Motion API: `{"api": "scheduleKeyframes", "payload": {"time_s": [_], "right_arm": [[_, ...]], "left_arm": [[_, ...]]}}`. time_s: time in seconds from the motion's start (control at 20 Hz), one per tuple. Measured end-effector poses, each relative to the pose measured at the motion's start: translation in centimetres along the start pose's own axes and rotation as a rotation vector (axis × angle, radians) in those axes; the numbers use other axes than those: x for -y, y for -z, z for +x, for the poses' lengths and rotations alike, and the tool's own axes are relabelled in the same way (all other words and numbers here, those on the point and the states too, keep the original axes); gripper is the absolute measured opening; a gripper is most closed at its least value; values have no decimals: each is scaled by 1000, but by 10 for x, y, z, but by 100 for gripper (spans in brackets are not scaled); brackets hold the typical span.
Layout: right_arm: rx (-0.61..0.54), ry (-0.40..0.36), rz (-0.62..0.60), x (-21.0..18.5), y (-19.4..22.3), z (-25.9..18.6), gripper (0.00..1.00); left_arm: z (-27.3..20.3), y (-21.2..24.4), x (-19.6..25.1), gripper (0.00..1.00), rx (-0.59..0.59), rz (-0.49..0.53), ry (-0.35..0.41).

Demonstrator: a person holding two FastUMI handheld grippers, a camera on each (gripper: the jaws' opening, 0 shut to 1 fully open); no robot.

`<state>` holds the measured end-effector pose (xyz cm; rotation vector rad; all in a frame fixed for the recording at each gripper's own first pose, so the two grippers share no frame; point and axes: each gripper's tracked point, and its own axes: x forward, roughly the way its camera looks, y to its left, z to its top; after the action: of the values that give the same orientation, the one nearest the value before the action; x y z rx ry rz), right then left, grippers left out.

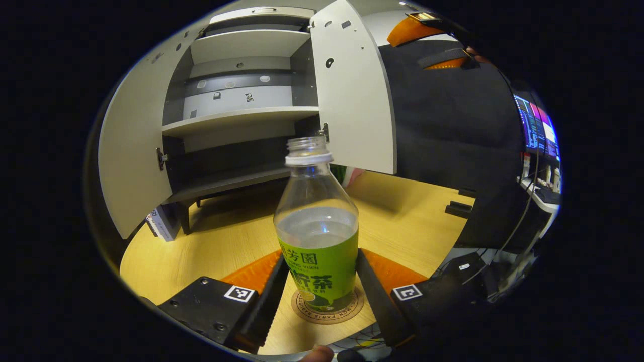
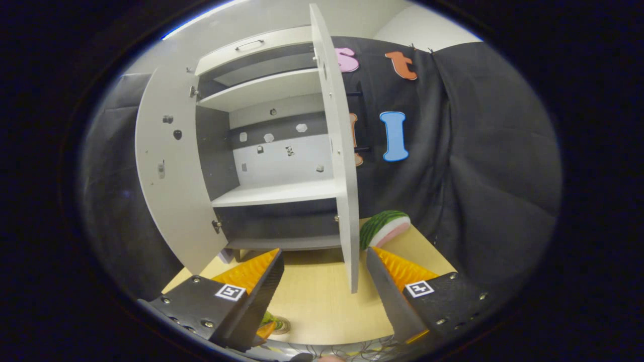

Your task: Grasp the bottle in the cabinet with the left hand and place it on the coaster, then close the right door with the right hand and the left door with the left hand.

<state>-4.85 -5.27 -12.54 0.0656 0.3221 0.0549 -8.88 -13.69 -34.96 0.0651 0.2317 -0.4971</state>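
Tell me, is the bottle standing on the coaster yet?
Touching: in the left gripper view the bottle stands upright with its base resting on the round coaster.

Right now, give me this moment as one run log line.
green-labelled clear plastic bottle: upright on round brown coaster | left gripper: jaws flanking bottle | white cabinet doors: open | right gripper: open

Left gripper (image 1: pixel 322 286) low, jaws spread with gaps either side; right gripper (image 2: pixel 324 281) raised, jaws wide apart.

I see a clear glossy plastic bottle (image 1: pixel 317 226) with a shiny green label on a round cork-like coaster (image 1: pixel 328 307) — the surface (image 1: pixel 412 221) is smooth pale wood; cabinet (image 2: pixel 271 151) panels look matt.
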Motion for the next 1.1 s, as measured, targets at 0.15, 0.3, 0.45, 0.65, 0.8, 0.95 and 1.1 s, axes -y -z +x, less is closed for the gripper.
{"api": "scheduleKeyframes", "payload": {"time_s": [0.15, 0.3, 0.45, 0.65, 0.8, 0.95, 1.1], "right_arm": [[-7, 4, -12, 0, 4, 0, 100], [-10, 22, -10, 7, 6, -2, 99], [2, 48, -4, 18, 1, -4, 100], [39, 93, -3, 41, -11, -8, 99], [66, 132, 5, 62, -26, -11, 96], [96, 176, 1, 89, -40, -12, 100], [104, 230, -25, 124, -54, -10, 99]], "left_arm": [[-6, -15, -1, 87, 5, -32, 5], [-8, -45, -5, 88, 34, -54, 8], [-7, -71, -11, 88, 48, -37, 6], [-8, -113, -6, 87, 90, -61, 49], [-11, -148, -1, 87, 117, -85, 56], [-18, -192, 2, 87, 166, -116, 79], [-29, -238, -7, 87, 225, -127, 61]]}}
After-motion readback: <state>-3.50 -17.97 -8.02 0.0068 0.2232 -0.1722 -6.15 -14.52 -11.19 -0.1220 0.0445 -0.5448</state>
